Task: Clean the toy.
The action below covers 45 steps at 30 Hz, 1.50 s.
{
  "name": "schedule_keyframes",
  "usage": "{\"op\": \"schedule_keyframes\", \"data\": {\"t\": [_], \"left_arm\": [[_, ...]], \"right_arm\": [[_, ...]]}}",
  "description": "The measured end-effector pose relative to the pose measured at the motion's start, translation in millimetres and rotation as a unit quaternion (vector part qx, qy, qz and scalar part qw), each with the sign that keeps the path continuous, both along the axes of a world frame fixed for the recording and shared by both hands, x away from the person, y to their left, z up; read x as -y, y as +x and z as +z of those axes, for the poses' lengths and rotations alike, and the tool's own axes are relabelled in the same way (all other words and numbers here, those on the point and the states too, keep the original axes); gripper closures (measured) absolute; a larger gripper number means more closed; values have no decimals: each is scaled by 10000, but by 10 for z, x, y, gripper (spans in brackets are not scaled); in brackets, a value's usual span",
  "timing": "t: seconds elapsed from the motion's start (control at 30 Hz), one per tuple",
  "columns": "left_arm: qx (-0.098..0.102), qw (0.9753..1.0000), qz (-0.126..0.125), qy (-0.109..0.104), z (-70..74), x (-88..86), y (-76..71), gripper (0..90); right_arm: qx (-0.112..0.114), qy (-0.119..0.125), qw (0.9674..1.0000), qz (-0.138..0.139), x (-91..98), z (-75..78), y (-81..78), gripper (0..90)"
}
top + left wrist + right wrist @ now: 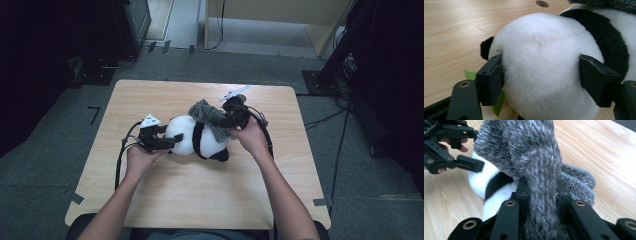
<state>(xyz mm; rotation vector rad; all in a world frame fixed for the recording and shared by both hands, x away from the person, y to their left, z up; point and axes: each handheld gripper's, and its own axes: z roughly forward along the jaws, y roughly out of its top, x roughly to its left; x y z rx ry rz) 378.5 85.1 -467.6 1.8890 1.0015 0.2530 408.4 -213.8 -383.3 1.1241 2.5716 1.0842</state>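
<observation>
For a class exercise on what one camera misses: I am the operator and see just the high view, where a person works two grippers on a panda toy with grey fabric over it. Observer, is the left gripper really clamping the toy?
Observer: Yes. In the left gripper view the left gripper has both pads pressed into the white rear of the panda toy.
Operator: Anything under the toy?
Observer: A green leaf-like piece pokes out beneath it beside one jaw.
Operator: And the right gripper?
Observer: In the right gripper view the right gripper is shut on a bunched fold of the grey knit fabric.
</observation>
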Motion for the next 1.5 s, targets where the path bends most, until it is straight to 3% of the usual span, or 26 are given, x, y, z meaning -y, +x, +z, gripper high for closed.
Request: {"op": "schedule_keyframes", "data": {"t": [0.3,0.4,0.5,0.67,0.87,1.03,1.17,1.37,1.5], "left_arm": [[-19,10000,17,-42,-1,-3,2,256],[-10,10000,20,-45,3,-3,1,258],[14,10000,11,-69,0,-8,-2,258],[34,10000,14,-83,4,-5,-8,257],[44,10000,11,-71,9,-5,-12,257],[59,10000,26,-36,13,1,-18,258],[30,10000,29,18,11,-1,-18,258],[14,10000,42,78,19,12,-11,261],[-14,10000,40,72,18,9,-5,261]], "right_arm": [[-73,40,9996,-255,257,17,-71,750],[52,191,9995,-250,234,94,-116,754],[179,374,9991,-115,95,187,-156,755],[221,238,9990,307,-296,220,-167,754],[14,114,9975,704,-708,79,-127,753],[-125,-16,9957,915,-905,-80,-84,748],[-132,-44,9953,961,-942,-161,-73,742],[-176,35,9958,899,-834,-199,-70,742],[-164,-66,9959,888,-760,-192,-92,743]]}}
